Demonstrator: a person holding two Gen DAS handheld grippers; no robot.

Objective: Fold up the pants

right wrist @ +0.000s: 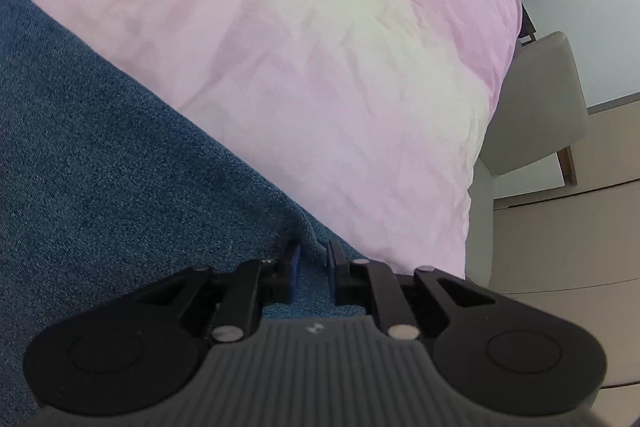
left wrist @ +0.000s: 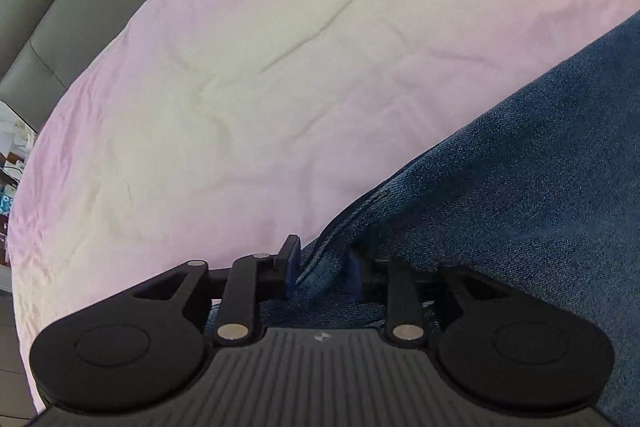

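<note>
Left matte-black two-finger gripper (left wrist: pixel 323 269): a ribbed dark grey housing with a small pale logo at its front edge, flanked by two round black discs. Flat black linkage bars carry silver pivot screws, and the fingers end in blue pads (left wrist: pixel 291 263). The right matte-black two-finger gripper (right wrist: pixel 314 267) looks the same build, its pads (right wrist: pixel 295 269) apparently blue too, though shadow dulls them.

Both point steeply down, the left gripper (left wrist: pixel 323 269) with jaws parted around a denim fold, the right gripper (right wrist: pixel 314 269) with jaws slightly apart over cloth.
</note>
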